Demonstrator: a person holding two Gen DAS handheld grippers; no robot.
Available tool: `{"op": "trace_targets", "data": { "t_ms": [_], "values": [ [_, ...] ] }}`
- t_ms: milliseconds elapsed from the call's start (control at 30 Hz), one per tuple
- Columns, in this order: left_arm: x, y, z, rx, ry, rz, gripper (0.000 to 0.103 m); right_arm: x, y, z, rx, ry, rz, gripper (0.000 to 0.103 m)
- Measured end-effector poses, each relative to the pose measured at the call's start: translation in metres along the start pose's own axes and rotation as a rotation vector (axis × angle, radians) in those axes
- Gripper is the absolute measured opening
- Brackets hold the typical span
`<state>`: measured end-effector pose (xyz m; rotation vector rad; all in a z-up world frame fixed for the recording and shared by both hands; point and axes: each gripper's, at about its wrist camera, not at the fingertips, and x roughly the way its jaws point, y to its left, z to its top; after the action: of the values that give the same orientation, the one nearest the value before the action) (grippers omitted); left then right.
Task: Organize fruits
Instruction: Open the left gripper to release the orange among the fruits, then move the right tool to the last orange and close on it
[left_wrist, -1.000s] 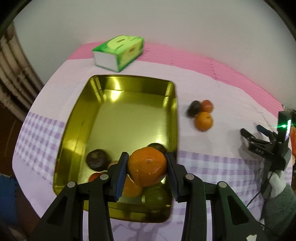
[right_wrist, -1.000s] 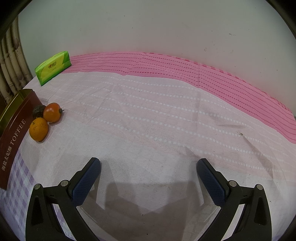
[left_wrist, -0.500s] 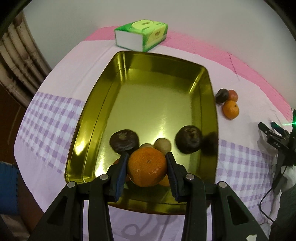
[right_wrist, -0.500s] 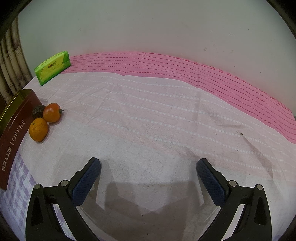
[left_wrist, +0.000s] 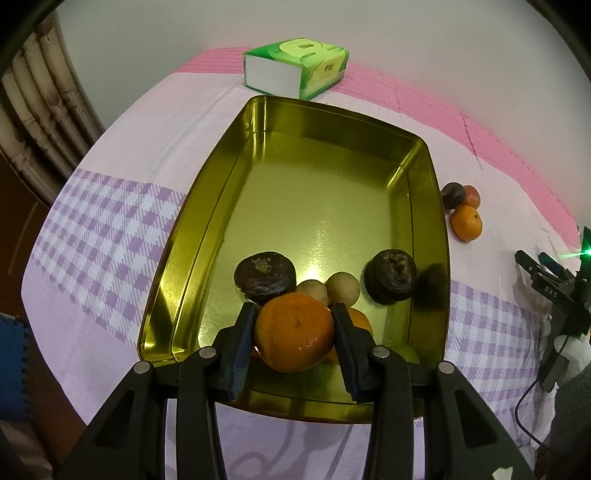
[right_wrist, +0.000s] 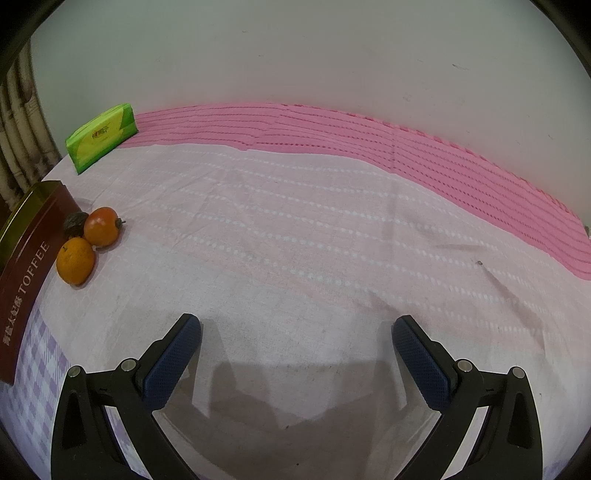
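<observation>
My left gripper (left_wrist: 295, 332) is shut on an orange (left_wrist: 294, 333) and holds it over the near end of the gold tin (left_wrist: 207, 192). Inside the tin lie two dark wrinkled fruits (left_wrist: 265, 275) (left_wrist: 390, 281), two small tan fruits (left_wrist: 342, 288), another orange and a green fruit (left_wrist: 406, 354), partly hidden by the held orange. Three fruits sit on the cloth beside the tin: an orange (right_wrist: 75, 261), a red-orange fruit (right_wrist: 101, 226) and a dark fruit (right_wrist: 74, 224). My right gripper (right_wrist: 295, 332) is open and empty above bare cloth.
A green tissue pack (left_wrist: 297, 69) lies beyond the tin's far end; it also shows in the right wrist view (right_wrist: 101, 136). The tin's red "TOFFEE" side (right_wrist: 26, 280) is at the left of the right wrist view. The table edge falls away at left.
My left gripper with the orange has drawn back and risen toward the tin's near end; more of the tin's inside shows. The right gripper has not moved.
</observation>
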<state>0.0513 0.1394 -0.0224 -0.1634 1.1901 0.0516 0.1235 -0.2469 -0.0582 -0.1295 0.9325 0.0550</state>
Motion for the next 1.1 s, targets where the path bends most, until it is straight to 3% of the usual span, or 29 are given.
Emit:
{"op": "trace_targets", "data": {
  "t_ms": [200,700,833,967,1100],
  "values": [
    [-0.002,0.004,0.002,-0.014,-0.002,-0.034,0.041,0.002,0.001,0.003,0.016,0.015,-0.012,0.103],
    [-0.013,0.009,0.003,-0.042,-0.071,-0.02,0.069,-0.001,0.017,0.0,0.018,0.03,-0.034,0.103],
    [-0.013,0.012,0.002,-0.055,-0.078,-0.016,0.07,-0.004,0.031,-0.002,-0.017,0.029,-0.022,0.103],
    [-0.014,0.014,0.002,-0.067,-0.093,-0.007,0.078,-0.011,0.051,-0.003,-0.055,0.018,0.015,0.102],
    [-0.016,0.015,0.002,-0.072,-0.105,-0.007,0.079,-0.016,0.074,-0.001,-0.093,0.021,0.062,0.095]
  ]
}}
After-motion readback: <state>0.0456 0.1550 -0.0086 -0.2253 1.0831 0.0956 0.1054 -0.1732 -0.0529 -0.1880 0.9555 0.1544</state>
